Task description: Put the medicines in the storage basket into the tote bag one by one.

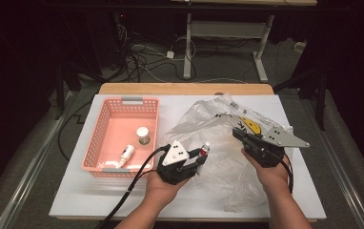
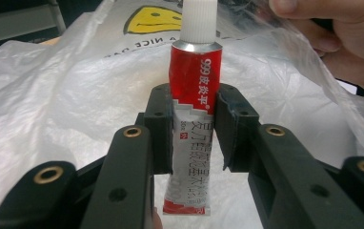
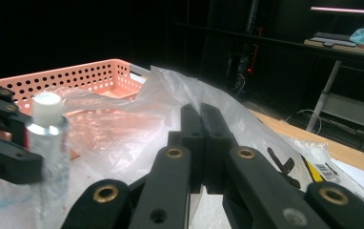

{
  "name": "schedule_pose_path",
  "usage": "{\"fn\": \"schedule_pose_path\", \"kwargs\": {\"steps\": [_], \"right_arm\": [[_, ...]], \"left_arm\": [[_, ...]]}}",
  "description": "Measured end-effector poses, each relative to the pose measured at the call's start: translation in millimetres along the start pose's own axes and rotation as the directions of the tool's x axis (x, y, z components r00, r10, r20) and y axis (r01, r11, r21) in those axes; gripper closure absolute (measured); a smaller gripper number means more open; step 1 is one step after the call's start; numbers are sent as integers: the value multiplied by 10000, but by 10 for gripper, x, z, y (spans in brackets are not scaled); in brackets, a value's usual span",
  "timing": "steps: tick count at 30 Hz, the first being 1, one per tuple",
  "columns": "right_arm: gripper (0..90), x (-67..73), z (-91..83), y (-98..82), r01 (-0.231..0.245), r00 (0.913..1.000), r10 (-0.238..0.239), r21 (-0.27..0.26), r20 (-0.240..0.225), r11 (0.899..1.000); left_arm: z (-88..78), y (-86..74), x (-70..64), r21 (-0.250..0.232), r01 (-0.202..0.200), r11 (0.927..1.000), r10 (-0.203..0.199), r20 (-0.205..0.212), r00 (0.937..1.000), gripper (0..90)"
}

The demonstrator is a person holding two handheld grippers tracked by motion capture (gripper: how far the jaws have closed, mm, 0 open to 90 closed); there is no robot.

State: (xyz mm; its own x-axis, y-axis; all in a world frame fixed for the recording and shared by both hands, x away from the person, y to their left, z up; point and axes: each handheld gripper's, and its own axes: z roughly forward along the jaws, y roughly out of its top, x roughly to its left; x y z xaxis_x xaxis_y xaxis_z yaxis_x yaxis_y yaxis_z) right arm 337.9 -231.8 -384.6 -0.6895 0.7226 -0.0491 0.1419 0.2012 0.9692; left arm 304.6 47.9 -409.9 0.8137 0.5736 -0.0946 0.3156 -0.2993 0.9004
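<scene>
My left gripper (image 1: pixel 200 157) is shut on a red-and-white ointment tube (image 1: pixel 205 150) with a white cap. In the left gripper view the tube (image 2: pixel 195 76) stands upright between the pads, cap away from me, with the gripper (image 2: pixel 193 126) facing a clear plastic bag (image 2: pixel 70 90). The bag (image 1: pixel 204 119) bears a yellow smiley print and lies crumpled over the middle of the table. My right gripper (image 1: pixel 237 133) is shut on the bag's right edge and holds it raised. In the right gripper view the gripper (image 3: pixel 201 121) has its jaws pressed together with film draped around them, and the tube (image 3: pixel 49 138) stands at the left.
A pink perforated basket (image 1: pixel 123 102) sits at the left of the white tabletop (image 1: pixel 75 191). It holds a small white jar (image 1: pixel 143 135) and a small white bottle (image 1: pixel 126 154) lying on its side. Cables and desk legs lie on the floor beyond the far edge.
</scene>
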Motion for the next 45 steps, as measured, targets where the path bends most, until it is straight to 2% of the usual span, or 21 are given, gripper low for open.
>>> {"fn": "schedule_pose_path", "kwargs": {"steps": [8, 15, 33, 45], "right_arm": [[900, -15, 3, 7, 7, 10000, -7, -60, -21, 10000], [900, -28, -3, 13, -173, 9998, 173, -114, 19, 9998], [900, -58, -36, 56, -168, 9999, 168, -405, -4, 9990], [900, -87, -42, 56, -320, 9995, 321, -449, 26, 9985]], "left_arm": [[221, 62, 21, -7, -48, 10000, 48, -196, 9998, 678], [420, 61, 54, 121, -7, 9999, 12, -380, 9993, 677], [886, 39, 49, 434, 223, 9988, -204, -453, 9988, 677], [1151, 79, 70, 624, 143, 9979, -108, -560, 9984, 674]]}}
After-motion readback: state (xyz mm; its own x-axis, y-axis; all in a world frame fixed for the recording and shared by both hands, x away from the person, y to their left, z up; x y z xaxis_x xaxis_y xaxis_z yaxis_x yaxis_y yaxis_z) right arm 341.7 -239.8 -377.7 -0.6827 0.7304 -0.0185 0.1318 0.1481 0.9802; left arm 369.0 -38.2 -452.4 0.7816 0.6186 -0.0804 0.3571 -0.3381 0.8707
